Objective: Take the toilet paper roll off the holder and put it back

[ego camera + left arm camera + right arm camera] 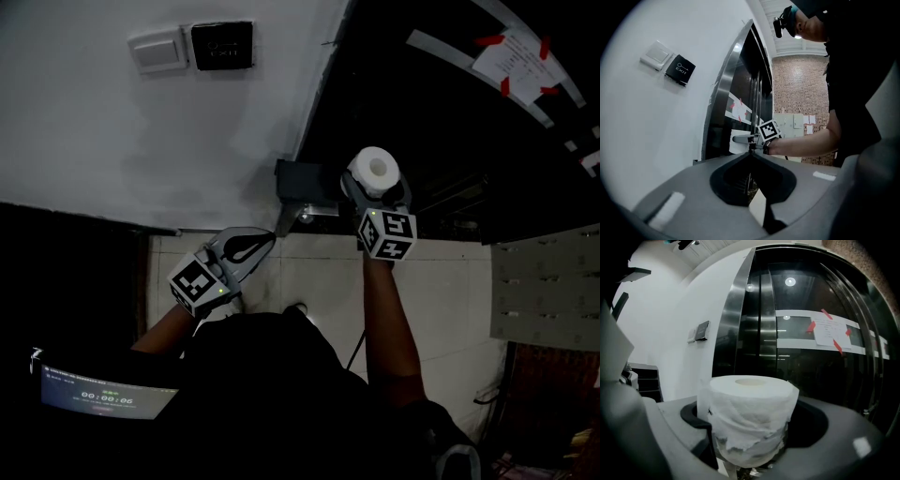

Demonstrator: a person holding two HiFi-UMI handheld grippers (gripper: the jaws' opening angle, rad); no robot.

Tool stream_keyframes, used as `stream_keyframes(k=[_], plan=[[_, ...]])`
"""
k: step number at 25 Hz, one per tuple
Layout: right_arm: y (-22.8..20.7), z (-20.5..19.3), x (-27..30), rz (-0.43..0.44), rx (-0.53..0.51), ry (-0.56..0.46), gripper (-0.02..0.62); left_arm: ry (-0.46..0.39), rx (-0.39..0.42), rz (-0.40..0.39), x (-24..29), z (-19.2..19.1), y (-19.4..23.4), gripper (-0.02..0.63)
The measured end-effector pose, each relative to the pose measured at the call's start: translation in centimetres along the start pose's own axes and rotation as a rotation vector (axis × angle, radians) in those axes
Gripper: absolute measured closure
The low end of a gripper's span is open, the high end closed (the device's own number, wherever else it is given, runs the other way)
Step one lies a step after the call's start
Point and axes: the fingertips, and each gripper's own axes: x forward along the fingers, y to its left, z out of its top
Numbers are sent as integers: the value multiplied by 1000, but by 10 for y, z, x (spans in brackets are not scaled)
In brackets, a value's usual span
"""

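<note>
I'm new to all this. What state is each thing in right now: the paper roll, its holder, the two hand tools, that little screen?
toilet paper roll: off the holder, upright, outer sheet ragged.
holder: on the wall, no roll on it.
right gripper: jaws closed on the toilet paper roll.
left gripper: jaws together, nothing between them.
screen: lit, showing a timer.

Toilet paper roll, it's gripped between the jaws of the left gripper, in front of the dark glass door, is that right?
Not quite. The toilet paper roll is gripped by the right gripper, not the left. The right gripper view shows the roll between that gripper's jaws. The left gripper has its jaws together with nothing between them. The rest is right.
</note>
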Motion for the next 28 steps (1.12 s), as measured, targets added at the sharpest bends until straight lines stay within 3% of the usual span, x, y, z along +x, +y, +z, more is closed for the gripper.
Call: stream_keyframes(k=[7, 13, 15, 19, 25, 28], plan=[[-47, -16, -6, -72, 38, 27, 143, 12, -11, -4, 1, 1, -3, 604], [-55, -33, -3, -85, 52, 55, 143, 13, 0, 2, -2, -2, 0, 604], [-59, -38, -2, -97, 104, 40, 143, 16, -6, 7, -4, -1, 1, 604], [-76, -56, -4, -120, 385, -33, 143, 22, -12, 11, -6, -1, 1, 604], [-85, -109, -5, -113, 828, -57, 143, 23, -13, 20, -9, -3, 3, 604], [-82, -142, -5, -96, 1215, -120, 143, 26, -21, 20, -9, -1, 2, 604]])
